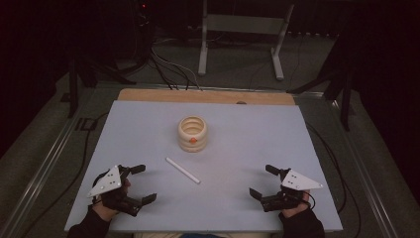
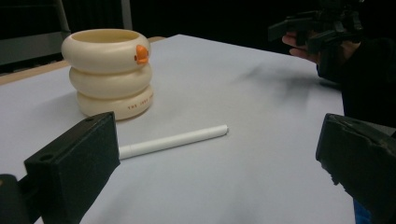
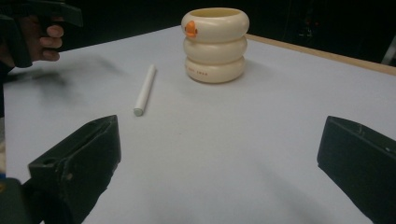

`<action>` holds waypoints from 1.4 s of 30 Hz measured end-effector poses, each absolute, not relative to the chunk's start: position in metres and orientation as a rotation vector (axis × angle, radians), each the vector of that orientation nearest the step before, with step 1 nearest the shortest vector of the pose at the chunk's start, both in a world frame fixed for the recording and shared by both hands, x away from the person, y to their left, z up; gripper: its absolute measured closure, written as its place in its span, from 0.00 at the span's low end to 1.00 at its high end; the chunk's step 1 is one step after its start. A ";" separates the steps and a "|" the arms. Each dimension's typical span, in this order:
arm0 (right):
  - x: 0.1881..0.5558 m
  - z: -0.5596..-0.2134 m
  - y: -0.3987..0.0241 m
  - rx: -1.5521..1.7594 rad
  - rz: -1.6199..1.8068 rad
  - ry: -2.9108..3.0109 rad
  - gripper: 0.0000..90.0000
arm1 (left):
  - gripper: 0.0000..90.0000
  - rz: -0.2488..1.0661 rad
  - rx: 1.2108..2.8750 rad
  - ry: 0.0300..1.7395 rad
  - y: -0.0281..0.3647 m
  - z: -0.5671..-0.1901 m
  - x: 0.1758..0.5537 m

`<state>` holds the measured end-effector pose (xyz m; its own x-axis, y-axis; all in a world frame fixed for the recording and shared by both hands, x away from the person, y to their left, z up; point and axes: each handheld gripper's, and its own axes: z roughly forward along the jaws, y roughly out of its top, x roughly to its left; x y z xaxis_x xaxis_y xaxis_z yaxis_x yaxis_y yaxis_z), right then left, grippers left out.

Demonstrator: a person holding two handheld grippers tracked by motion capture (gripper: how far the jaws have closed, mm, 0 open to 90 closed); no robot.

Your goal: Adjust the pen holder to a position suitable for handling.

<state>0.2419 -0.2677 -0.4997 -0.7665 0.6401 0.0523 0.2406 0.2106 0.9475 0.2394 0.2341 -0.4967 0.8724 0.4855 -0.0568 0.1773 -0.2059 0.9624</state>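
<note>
A cream holder [image 1: 193, 134] shaped like three stacked rings, with a small orange knob on its side, stands upright at the middle of the pale blue mat [image 1: 148, 124]. A white stick [image 1: 183, 170] lies flat on the mat just in front of it. My left gripper [image 1: 142, 183] rests near the front left corner, jaws wide apart, nothing between them. My right gripper [image 1: 261, 181] sits near the front right, also open and empty. The left gripper view has the holder [image 2: 109, 72] and the stick [image 2: 173, 141] ahead of the jaws. From the right gripper view, the holder [image 3: 215, 43] and the stick [image 3: 145, 89] lie farther off.
A wooden strip [image 1: 205, 95] edges the mat's far side. Beyond it are cables [image 1: 168, 69] on the floor and a grey metal stand [image 1: 242, 34]. The other hand and its gripper [image 2: 322, 28] appear at the top right of the left gripper view.
</note>
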 end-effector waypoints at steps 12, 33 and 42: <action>0.243 -0.500 -0.263 0.825 1.552 2.158 0.00 | 0.00 0.282 1.805 0.507 0.232 -0.496 0.240; 0.240 -0.494 -0.260 0.815 1.582 2.158 0.00 | 0.00 0.183 1.818 0.463 0.224 -0.461 0.249; 0.241 -0.494 -0.260 0.819 1.594 2.162 0.00 | 0.00 0.184 1.846 0.495 0.220 -0.441 0.260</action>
